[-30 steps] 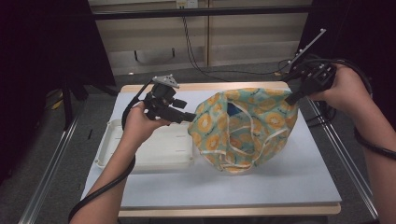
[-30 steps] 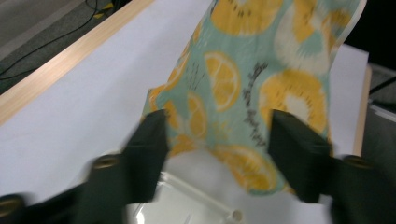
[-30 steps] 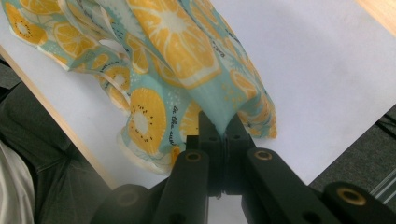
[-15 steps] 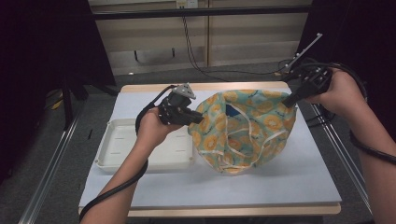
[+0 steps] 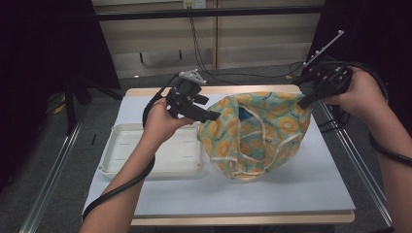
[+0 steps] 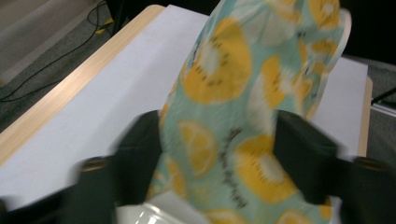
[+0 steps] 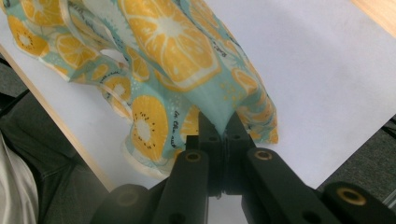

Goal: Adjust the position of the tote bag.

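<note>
high view: the citrus-print cloth [image 5: 252, 136] hangs over the white desk [image 5: 311, 179] between both tongs. left gripper view: left tongs [image 6: 219, 154] just opened, cloth loose between. right gripper view: right tongs [image 7: 219, 135] clamp a cloth fold.

The left tool [image 6: 217, 154] has just been opening, and its two black jaws stand apart at about 8 and 4 o'clock with the fruit-print cloth [image 6: 233, 93] hanging between them. The cloth rises toward 1 o'clock, blurred. Behind it the white desk [image 6: 107, 88] runs toward 11 o'clock, and a white tray [image 6: 140, 215] rim shows at 6 o'clock.
</note>
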The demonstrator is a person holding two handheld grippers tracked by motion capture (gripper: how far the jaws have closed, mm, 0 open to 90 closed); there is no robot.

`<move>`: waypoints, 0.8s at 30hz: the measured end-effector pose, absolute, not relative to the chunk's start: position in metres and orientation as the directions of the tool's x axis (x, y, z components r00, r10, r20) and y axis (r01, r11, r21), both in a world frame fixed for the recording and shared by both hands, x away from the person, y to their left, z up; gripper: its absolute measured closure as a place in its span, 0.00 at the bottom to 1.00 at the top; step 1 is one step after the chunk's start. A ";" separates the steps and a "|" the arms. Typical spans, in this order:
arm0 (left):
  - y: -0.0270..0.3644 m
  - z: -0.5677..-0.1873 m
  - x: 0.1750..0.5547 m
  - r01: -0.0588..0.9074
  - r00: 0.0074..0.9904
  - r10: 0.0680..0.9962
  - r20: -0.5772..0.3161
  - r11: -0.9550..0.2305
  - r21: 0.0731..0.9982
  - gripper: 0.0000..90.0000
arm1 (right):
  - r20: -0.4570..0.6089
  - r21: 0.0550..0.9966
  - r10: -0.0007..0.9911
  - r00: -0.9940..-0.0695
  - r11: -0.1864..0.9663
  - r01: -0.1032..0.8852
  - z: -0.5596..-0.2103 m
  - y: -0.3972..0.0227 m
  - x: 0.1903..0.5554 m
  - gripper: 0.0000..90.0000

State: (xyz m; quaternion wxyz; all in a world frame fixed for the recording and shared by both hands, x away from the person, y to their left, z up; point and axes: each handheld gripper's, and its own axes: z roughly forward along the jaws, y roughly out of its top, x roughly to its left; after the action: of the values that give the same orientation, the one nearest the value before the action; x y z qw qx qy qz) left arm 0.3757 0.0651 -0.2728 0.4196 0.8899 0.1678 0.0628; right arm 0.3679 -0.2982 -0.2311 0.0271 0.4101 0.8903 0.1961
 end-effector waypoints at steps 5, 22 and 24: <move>0.051 -0.290 0.373 0.255 0.939 0.343 -0.018 -0.659 0.708 0.10 | 0.109 0.375 0.737 -0.667 0.591 0.714 -0.233 -0.296 0.366 0.99; 0.054 -0.295 0.391 0.273 0.946 0.317 -0.071 -0.659 0.701 1.00 | 0.131 0.383 0.739 -0.661 0.577 0.721 -0.240 -0.298 0.369 0.99; 0.061 -0.278 0.394 0.258 0.948 0.312 -0.064 -0.637 0.726 1.00 | 0.124 0.399 0.740 -0.661 0.572 0.716 -0.237 -0.302 0.368 0.99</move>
State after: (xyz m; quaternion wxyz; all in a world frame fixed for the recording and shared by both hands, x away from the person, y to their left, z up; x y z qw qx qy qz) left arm 0.3942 0.0610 -0.2780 0.3956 0.9042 0.1575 0.0337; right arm 0.3676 -0.3020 -0.2371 0.0283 0.4110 0.8861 0.2122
